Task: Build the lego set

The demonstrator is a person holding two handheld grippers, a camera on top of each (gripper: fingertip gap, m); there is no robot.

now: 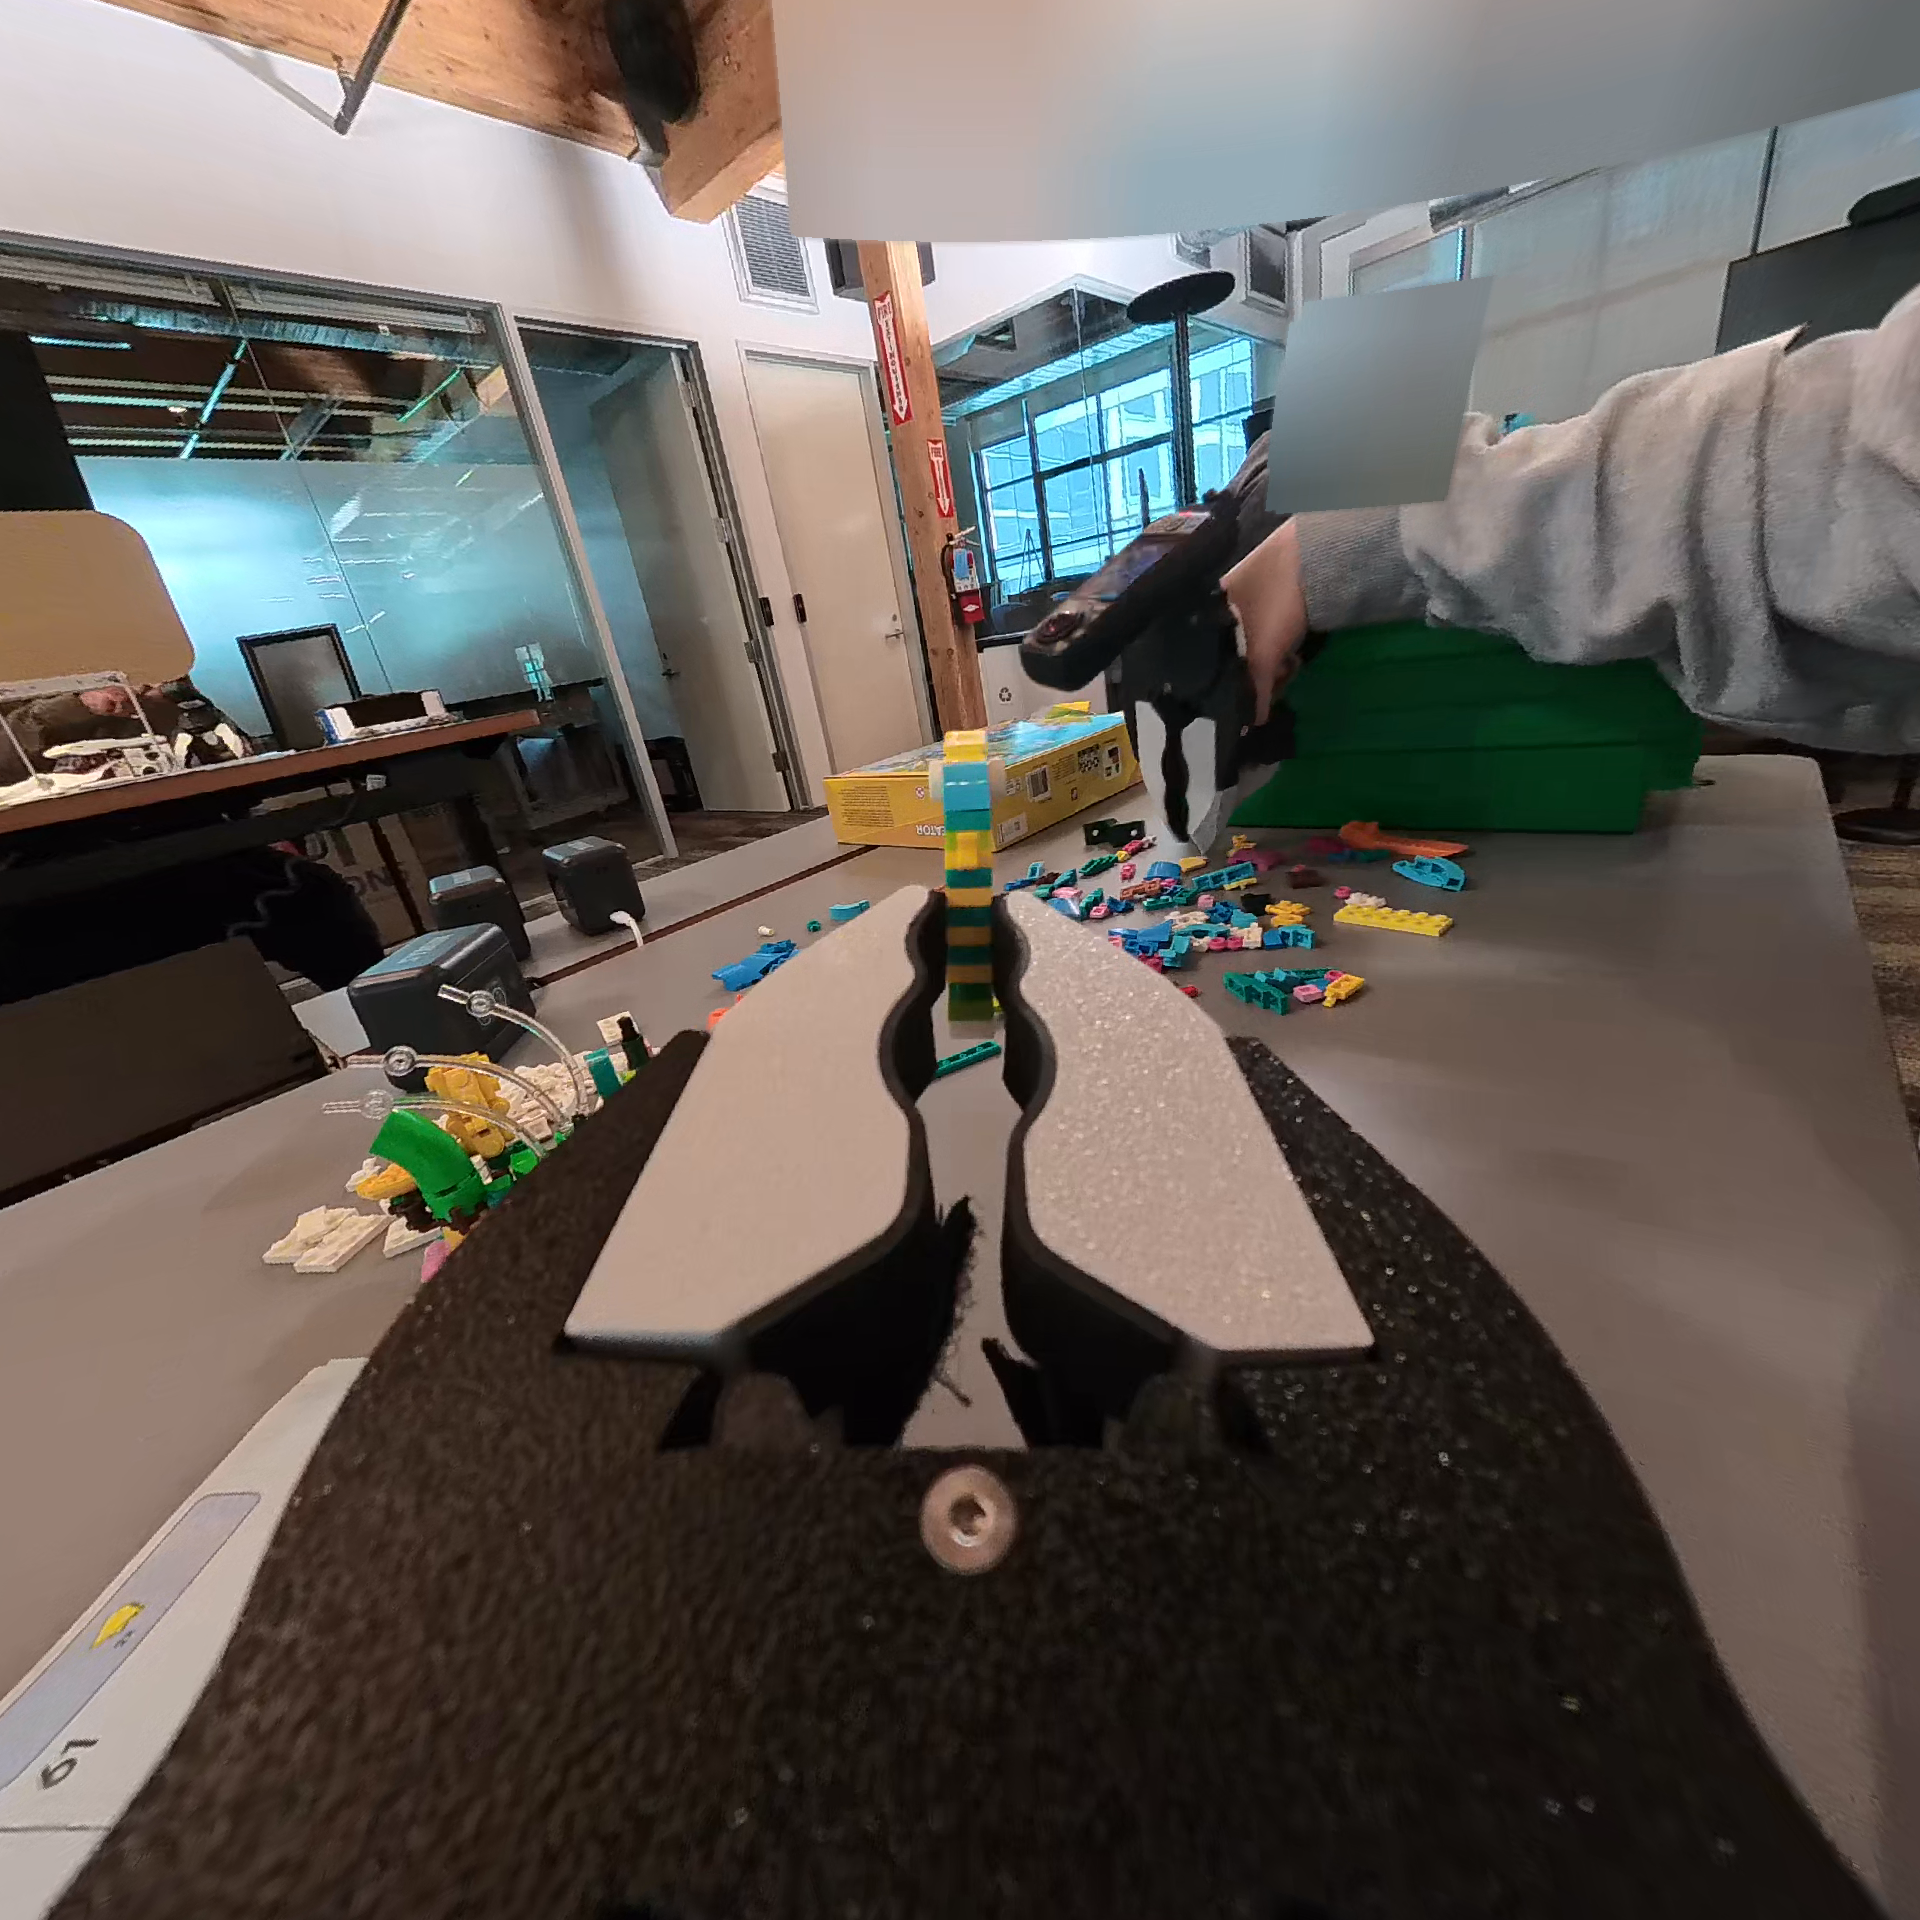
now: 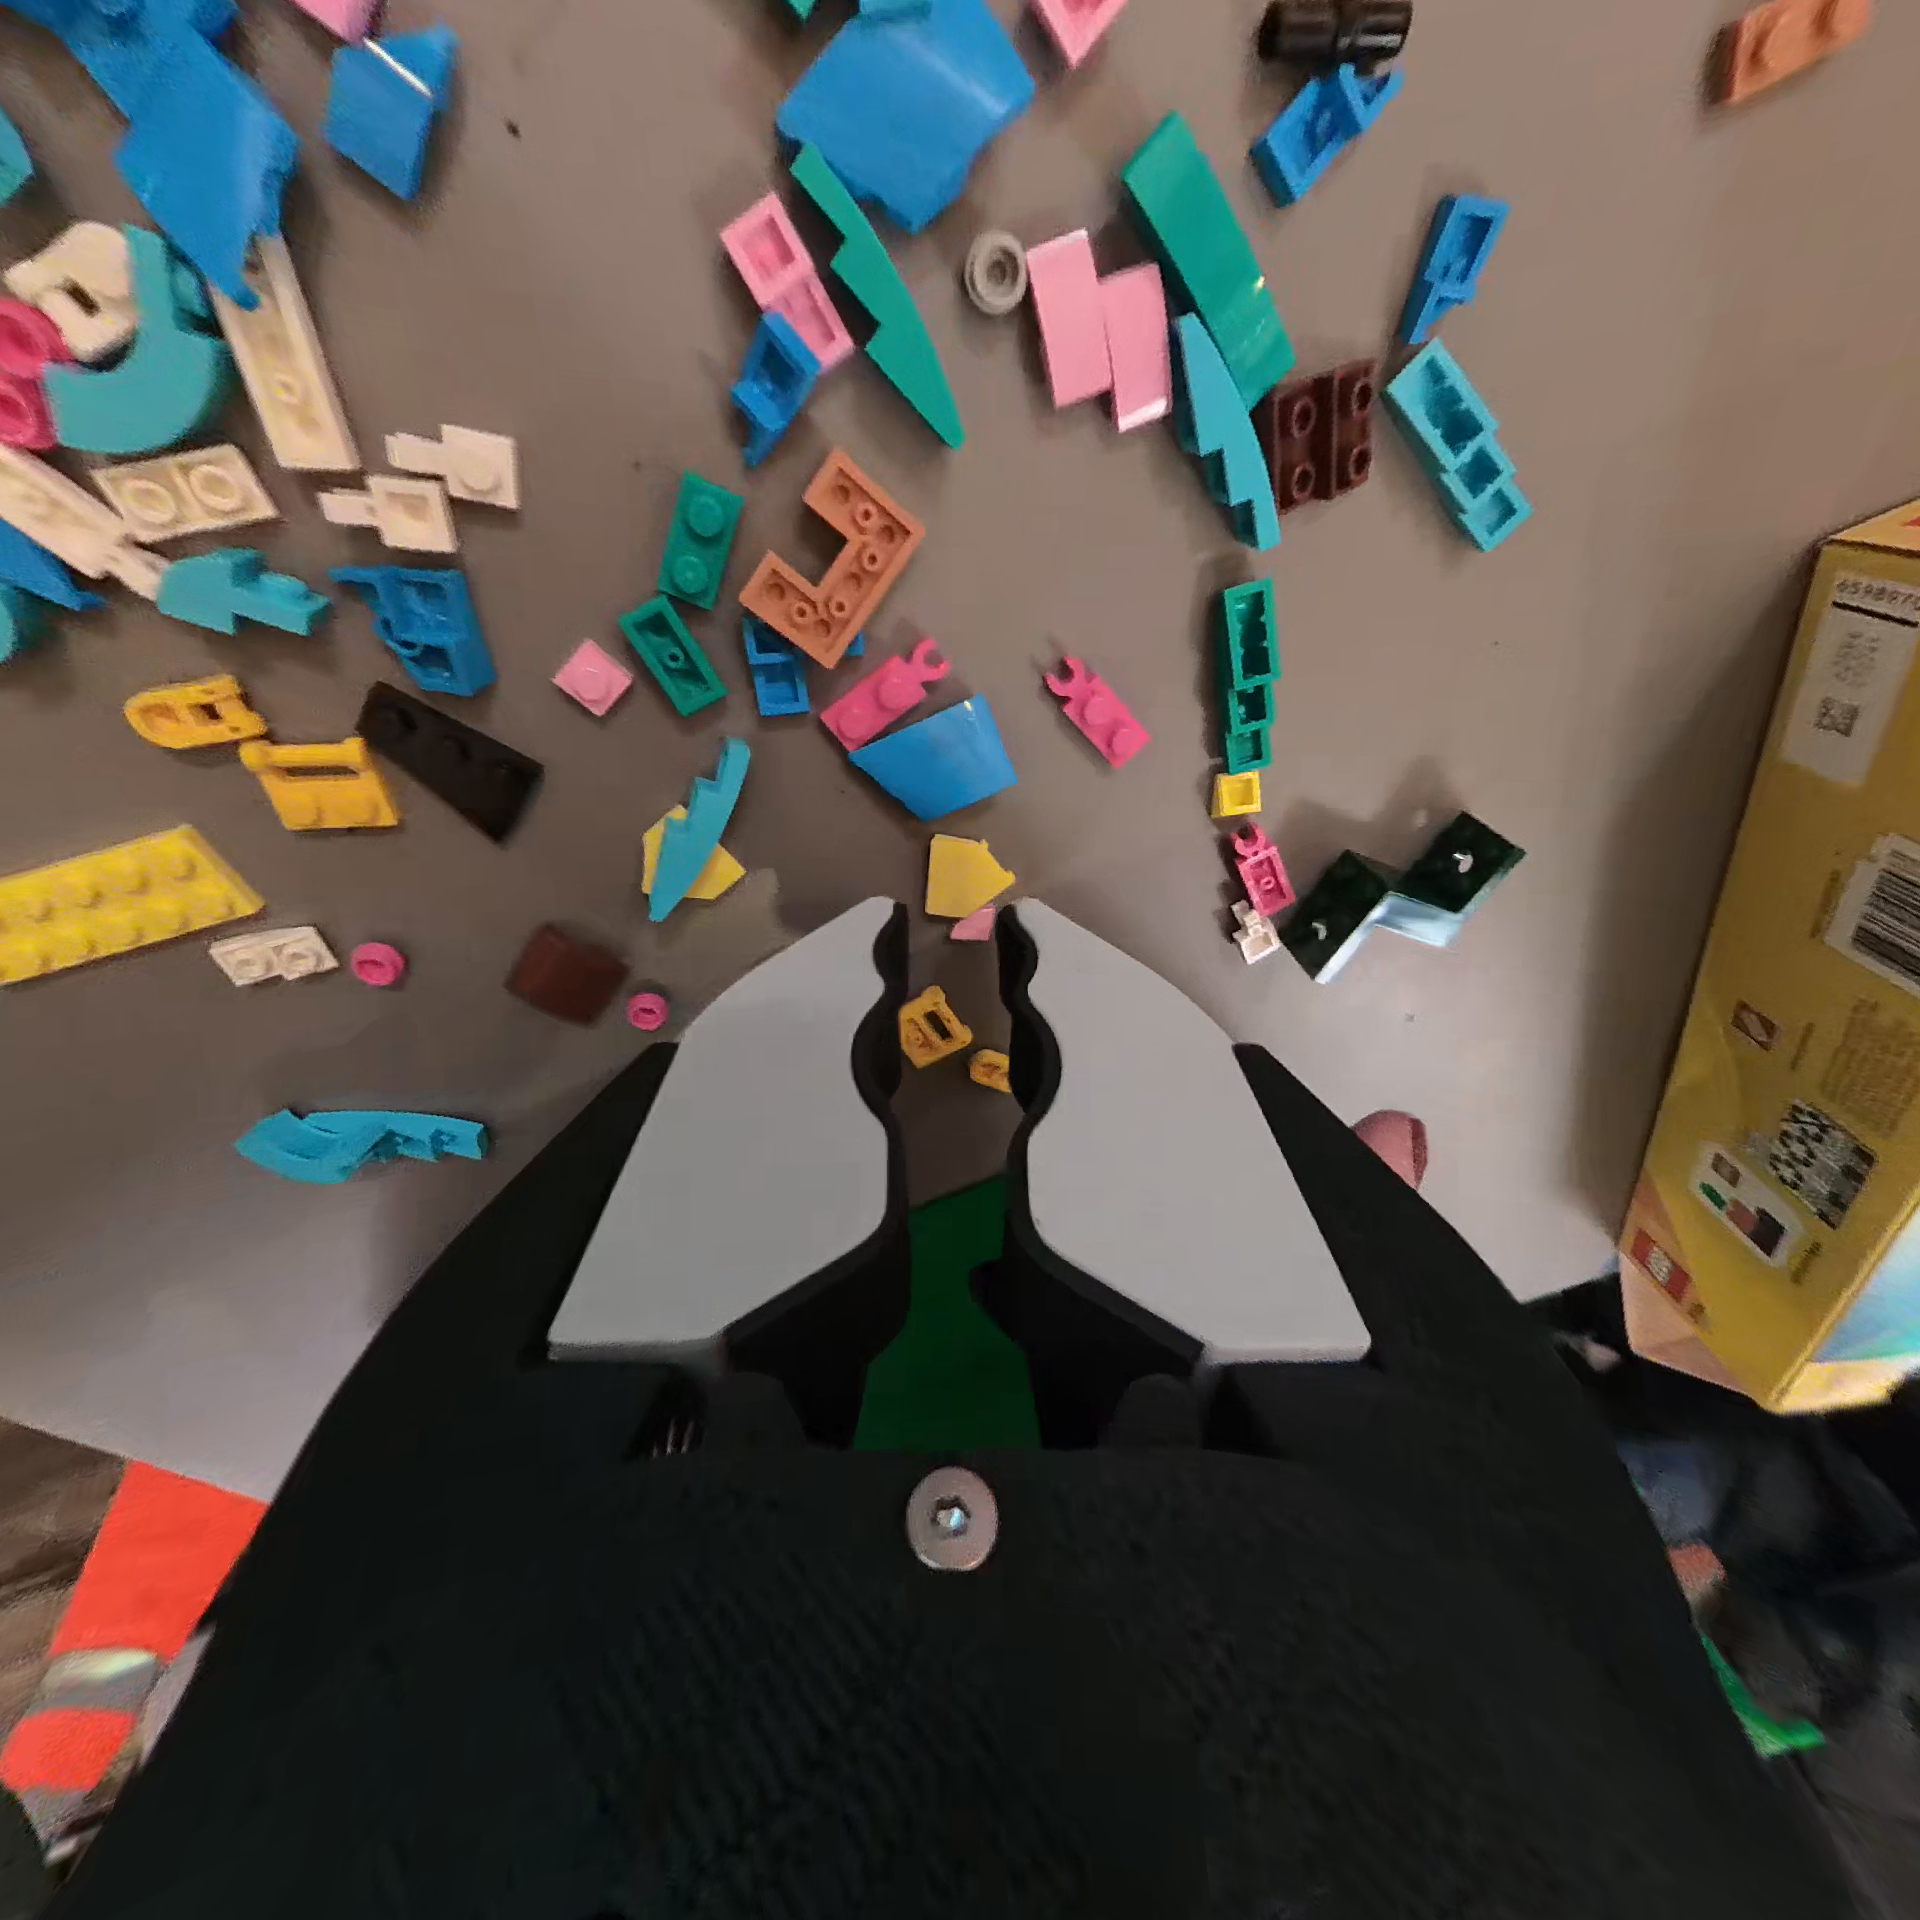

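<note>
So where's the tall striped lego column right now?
In the left wrist view, the striped column stands upright between the left gripper fingertips, in front of the yellow box.

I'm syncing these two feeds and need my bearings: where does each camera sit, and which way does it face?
Left wrist view: on the left gripper, low, facing level across the table at the brick tower; right gripper and grey sleeve beyond.
Right wrist view: on the right gripper, facing down at loose bricks.
Shared: yellow box.
</note>
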